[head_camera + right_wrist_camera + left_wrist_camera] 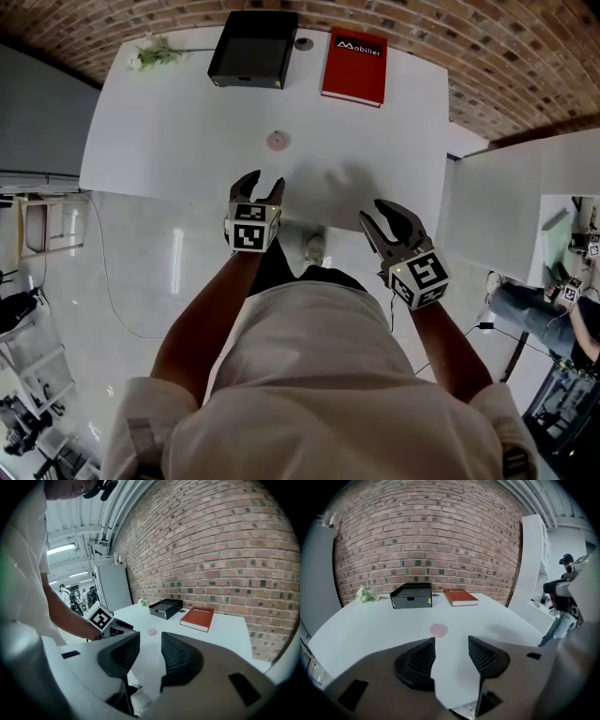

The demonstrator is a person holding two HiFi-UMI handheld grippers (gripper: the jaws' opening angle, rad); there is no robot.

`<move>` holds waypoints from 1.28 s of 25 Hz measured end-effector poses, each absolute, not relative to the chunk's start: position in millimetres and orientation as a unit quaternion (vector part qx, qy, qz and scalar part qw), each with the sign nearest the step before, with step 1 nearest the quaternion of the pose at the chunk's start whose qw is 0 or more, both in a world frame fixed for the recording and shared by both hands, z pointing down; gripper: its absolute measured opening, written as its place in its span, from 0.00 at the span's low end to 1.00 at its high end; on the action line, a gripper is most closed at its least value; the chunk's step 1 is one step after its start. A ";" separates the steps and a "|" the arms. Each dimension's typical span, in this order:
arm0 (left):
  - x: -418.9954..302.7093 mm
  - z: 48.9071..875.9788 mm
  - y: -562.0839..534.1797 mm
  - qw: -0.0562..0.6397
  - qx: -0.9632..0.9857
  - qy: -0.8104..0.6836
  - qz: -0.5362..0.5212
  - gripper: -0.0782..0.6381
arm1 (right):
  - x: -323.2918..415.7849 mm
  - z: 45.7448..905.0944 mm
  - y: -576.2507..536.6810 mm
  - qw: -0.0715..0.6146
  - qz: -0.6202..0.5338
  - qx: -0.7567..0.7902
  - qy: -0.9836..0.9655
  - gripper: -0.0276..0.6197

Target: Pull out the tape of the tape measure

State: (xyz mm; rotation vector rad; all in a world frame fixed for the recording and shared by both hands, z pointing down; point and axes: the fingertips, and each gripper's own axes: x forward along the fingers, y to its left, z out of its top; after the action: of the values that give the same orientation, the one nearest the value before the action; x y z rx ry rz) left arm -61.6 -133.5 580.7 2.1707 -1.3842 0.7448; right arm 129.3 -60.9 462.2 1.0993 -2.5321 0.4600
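A small round pink tape measure (277, 141) lies on the white table (169, 141), in the middle and a little way in from the front edge. It shows beyond the jaws in the left gripper view as the tape measure (438, 630) and in the right gripper view as the tape measure (151, 631). My left gripper (259, 181) hangs over the table's front edge just short of it, open with nothing between its pads (423, 659). My right gripper (377, 214) is further right at the front edge, open and empty. Its camera sees the left gripper's marker cube (100, 618).
At the back of the table stand a black box (253, 49) and a red book (354, 66), with a green sprig (155, 54) at the back left. A white cabinet (506, 206) is to the right. A brick wall (426, 541) is behind.
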 end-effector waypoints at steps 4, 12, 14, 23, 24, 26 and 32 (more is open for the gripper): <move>-61.1 602.2 -166.2 0.239 0.778 -0.507 0.284 0.43 | 132.3 460.6 -72.0 0.172 0.172 0.409 -0.879 0.23; -62.2 630.0 -207.3 0.245 0.762 -0.517 0.304 0.46 | 139.4 462.6 -88.8 0.187 0.184 0.424 -0.867 0.23; -63.3 634.7 -212.6 0.248 0.756 -0.524 0.304 0.46 | 142.1 464.8 -91.1 0.190 0.188 0.424 -0.866 0.23; -60.9 651.3 -232.6 0.255 0.738 -0.545 0.304 0.46 | 152.2 471.7 -99.7 0.206 0.192 0.414 -0.866 0.23; -61.0 653.1 -233.7 0.256 0.737 -0.546 0.306 0.46 | 152.3 471.8 -99.8 0.207 0.192 0.412 -0.866 0.23; -61.0 654.8 -235.5 0.253 0.735 -0.547 0.311 0.46 | 152.7 471.2 -100.8 0.209 0.191 0.409 -0.867 0.23; -59.0 654.3 -237.3 0.245 0.734 -0.551 0.313 0.46 | 158.0 474.2 -102.5 0.211 0.195 0.404 -0.868 0.23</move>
State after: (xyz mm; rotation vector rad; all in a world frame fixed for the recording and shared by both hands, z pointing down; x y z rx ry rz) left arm -59.0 -237.3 654.3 2.0032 -1.5043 0.8532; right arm 158.0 -102.5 474.2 1.1240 -2.4131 0.5418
